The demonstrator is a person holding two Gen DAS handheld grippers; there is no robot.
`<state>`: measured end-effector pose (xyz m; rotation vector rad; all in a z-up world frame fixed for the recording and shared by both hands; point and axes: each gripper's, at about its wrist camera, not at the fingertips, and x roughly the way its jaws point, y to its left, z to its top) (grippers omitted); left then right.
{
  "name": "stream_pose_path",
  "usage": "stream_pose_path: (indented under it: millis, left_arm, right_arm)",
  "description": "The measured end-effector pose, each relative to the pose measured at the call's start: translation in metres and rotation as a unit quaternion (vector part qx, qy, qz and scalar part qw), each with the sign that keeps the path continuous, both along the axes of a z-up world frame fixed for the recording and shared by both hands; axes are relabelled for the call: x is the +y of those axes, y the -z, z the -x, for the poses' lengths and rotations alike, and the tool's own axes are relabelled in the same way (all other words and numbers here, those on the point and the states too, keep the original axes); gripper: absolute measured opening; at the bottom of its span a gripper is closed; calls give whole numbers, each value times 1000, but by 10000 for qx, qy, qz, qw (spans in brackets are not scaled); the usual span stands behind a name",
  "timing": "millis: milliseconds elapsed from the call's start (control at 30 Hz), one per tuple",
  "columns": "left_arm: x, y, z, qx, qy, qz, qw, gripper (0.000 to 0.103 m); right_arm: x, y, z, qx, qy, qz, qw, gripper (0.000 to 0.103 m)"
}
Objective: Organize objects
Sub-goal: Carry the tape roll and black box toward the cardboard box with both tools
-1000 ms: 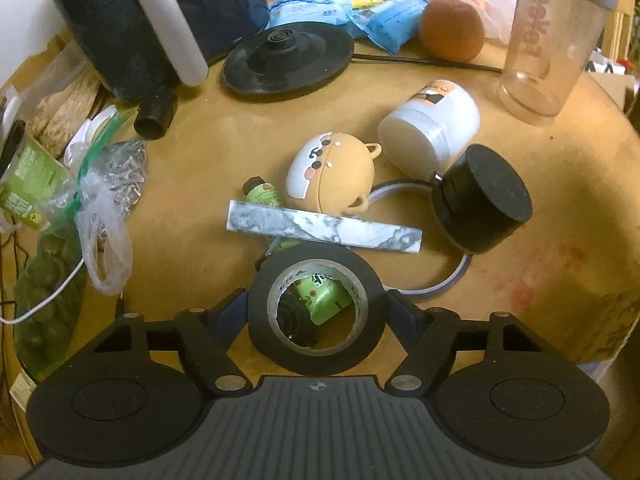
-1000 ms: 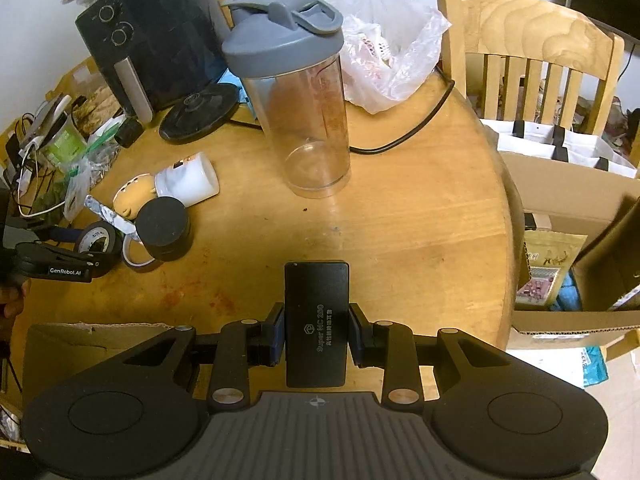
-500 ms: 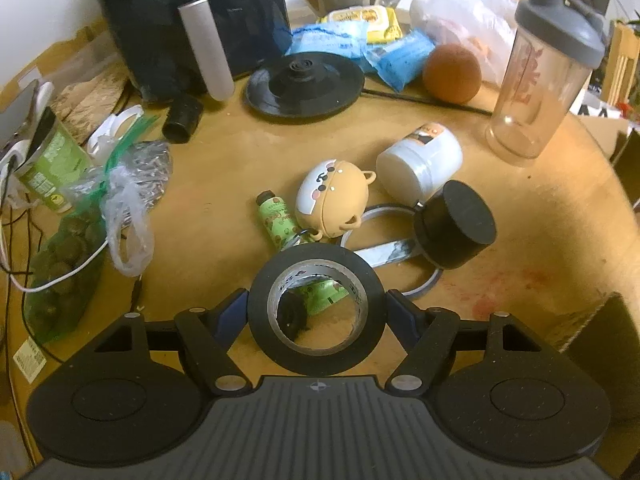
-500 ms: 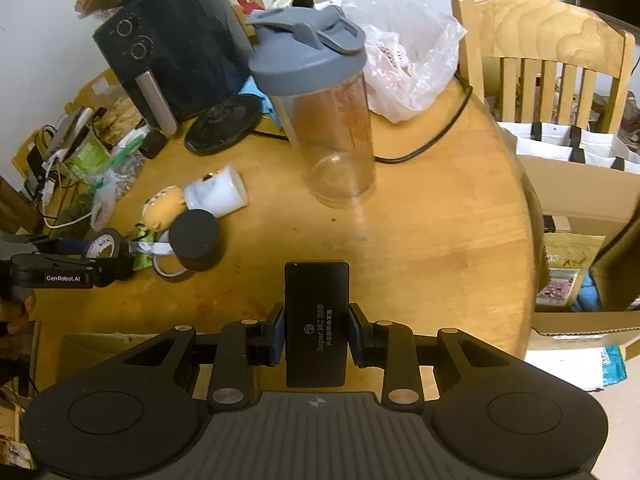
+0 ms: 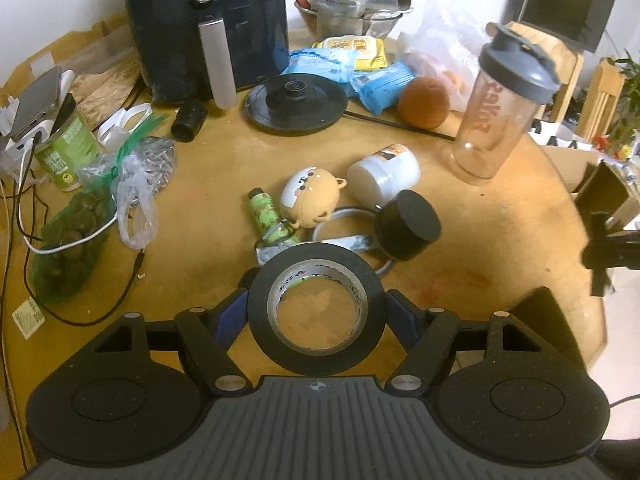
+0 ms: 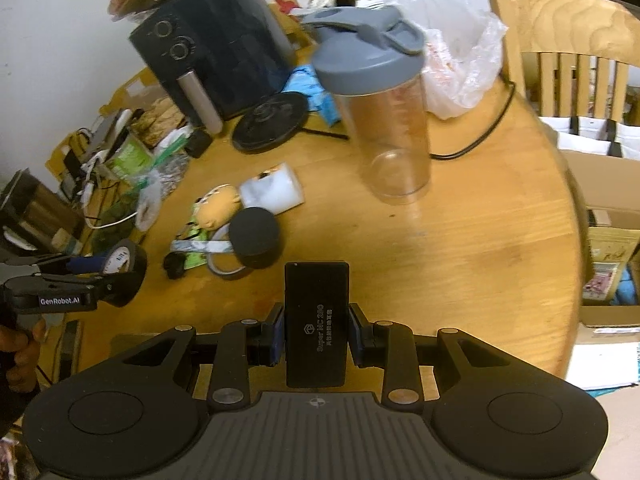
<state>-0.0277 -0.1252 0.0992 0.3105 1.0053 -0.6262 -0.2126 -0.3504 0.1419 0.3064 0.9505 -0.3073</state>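
My left gripper [image 5: 316, 312] is shut on a black tape roll [image 5: 316, 258] and holds it above the wooden table [image 5: 500, 240]; the roll [image 6: 130, 268] also shows at the left of the right wrist view. Just beyond it lies a cluster: a green tube [image 5: 262, 208], a tan bear-shaped case [image 5: 312, 196], a white jar on its side [image 5: 384, 170], a black round jar [image 5: 408, 224] and a marbled strip [image 5: 356, 242]. My right gripper [image 6: 316, 334] is shut on a black rectangular box [image 6: 316, 320] over the table's near edge.
A clear shaker bottle [image 5: 496, 116] with a grey lid stands at the right. At the back are a black air fryer [image 5: 208, 20], a kettle base [image 5: 296, 102], blue packets and an orange [image 5: 424, 102]. Bags and cables crowd the left. A chair [image 6: 568, 40] and cardboard boxes [image 6: 600, 200] stand past the table.
My left gripper has risen and drawn back from the cluster with the tape roll in it, so more of the table shows. The right gripper has shifted slightly, still gripping the black box.
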Motion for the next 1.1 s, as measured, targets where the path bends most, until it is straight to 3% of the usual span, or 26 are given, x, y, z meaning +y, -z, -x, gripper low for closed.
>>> stream_pose_path:
  millis: [500, 833, 1100]
  left_arm:
    - [23, -1, 45, 294, 119, 327, 9990, 73]
    - [36, 14, 69, 480, 289, 298, 9980, 73]
    - [33, 28, 75, 541, 356, 233, 9976, 73]
  right_arm:
    - [44, 14, -10, 108, -415, -244, 9988, 34]
    - [63, 44, -7, 601, -475, -390, 9963, 34]
    - [74, 62, -17, 956, -416, -211, 9943, 34]
